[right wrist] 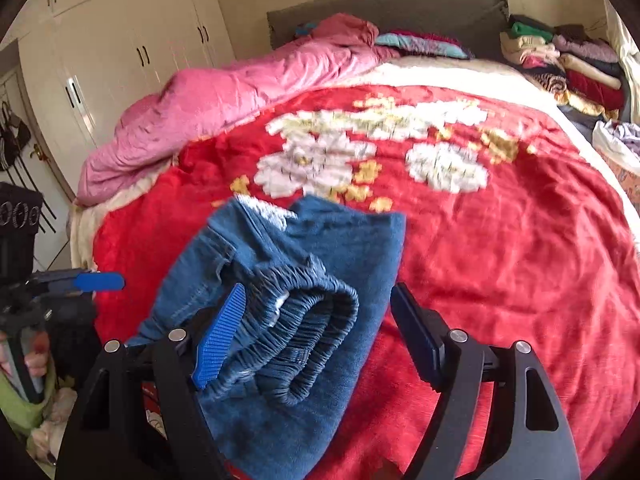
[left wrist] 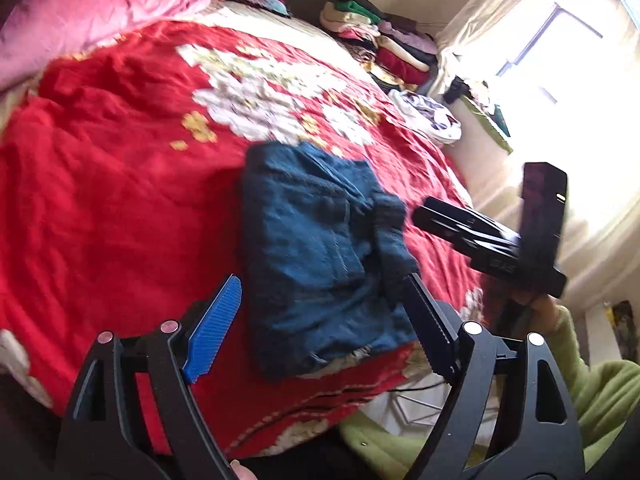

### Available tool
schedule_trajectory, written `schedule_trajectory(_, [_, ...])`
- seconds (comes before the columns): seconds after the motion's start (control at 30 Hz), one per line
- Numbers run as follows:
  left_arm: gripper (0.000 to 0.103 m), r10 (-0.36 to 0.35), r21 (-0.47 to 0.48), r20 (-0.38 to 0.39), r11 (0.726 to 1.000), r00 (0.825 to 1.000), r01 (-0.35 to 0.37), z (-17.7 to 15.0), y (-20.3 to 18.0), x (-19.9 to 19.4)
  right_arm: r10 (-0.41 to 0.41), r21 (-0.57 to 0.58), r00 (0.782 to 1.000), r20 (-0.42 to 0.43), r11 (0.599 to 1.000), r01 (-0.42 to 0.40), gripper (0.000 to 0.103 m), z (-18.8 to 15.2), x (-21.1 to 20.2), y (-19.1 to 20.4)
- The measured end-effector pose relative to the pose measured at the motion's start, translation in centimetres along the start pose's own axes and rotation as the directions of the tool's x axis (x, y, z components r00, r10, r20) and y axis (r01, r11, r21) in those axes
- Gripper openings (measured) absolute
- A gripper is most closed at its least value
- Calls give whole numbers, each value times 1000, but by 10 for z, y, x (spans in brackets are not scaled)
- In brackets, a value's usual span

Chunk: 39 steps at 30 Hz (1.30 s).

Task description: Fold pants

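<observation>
The blue pants (left wrist: 316,256) lie folded into a compact bundle near the front edge of the red flowered blanket (left wrist: 120,184). My left gripper (left wrist: 320,320) is open, its jaws on either side of the bundle's near end, holding nothing. In the right wrist view the pants (right wrist: 280,312) show their elastic waistband rolled toward me. My right gripper (right wrist: 316,332) is open just above them, its blue pad (right wrist: 220,336) against the waistband. The right gripper also shows in the left wrist view (left wrist: 468,232), to the right of the pants.
A pink duvet (right wrist: 224,112) is bunched along the far left of the bed. Stacks of folded clothes (right wrist: 568,64) sit at the far right by the headboard. A white patterned garment (left wrist: 428,116) lies at the bed's right edge. White wardrobes (right wrist: 120,52) stand to the left.
</observation>
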<state>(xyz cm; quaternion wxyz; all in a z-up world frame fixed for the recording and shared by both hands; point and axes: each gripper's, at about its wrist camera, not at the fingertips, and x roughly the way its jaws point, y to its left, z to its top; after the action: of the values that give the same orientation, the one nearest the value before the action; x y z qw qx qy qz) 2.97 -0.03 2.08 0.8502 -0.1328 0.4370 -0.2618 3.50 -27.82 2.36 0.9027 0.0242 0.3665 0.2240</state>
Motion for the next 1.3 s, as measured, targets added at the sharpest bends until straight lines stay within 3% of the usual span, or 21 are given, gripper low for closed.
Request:
schedule_trajectory(0.23, [75,88,46,6,995,996,-89,39,-4,-14,72,-67,996,52,995,-69,74,-10,-42,29])
schedule_trajectory(0.4, [75,90,86,-33,992,995,-87,53,-16,-3,119,-106,993,-1,987,-118,50,-26,-44,53])
schedule_trajectory(0.63, [75,103,146,-97,985,990,-88,59,-24,33,115,-141,991,-68,982,-123,42,-34,-30,70])
schedule_trajectory(0.73, [75,117,185,-113,978,987,-95,62,-22,48,96,-143,989,-111,983,-112,31,-34,-17,72])
schedule_trajectory(0.8, [75,140,217,-118,970,983,-112,64,-20,59,81,-135,985,-150,986,-101,16,-36,-7,72])
schedule_trajectory(1.07, [75,257,362,-118,911,959,-199,65,-9,106,24,-62,959,-282,997,-43,13,-57,23,59])
schedule_trajectory(1.3, [83,197,265,-130,951,972,-157,57,20,118,-10,-45,954,-300,999,-4,14,-60,30,63])
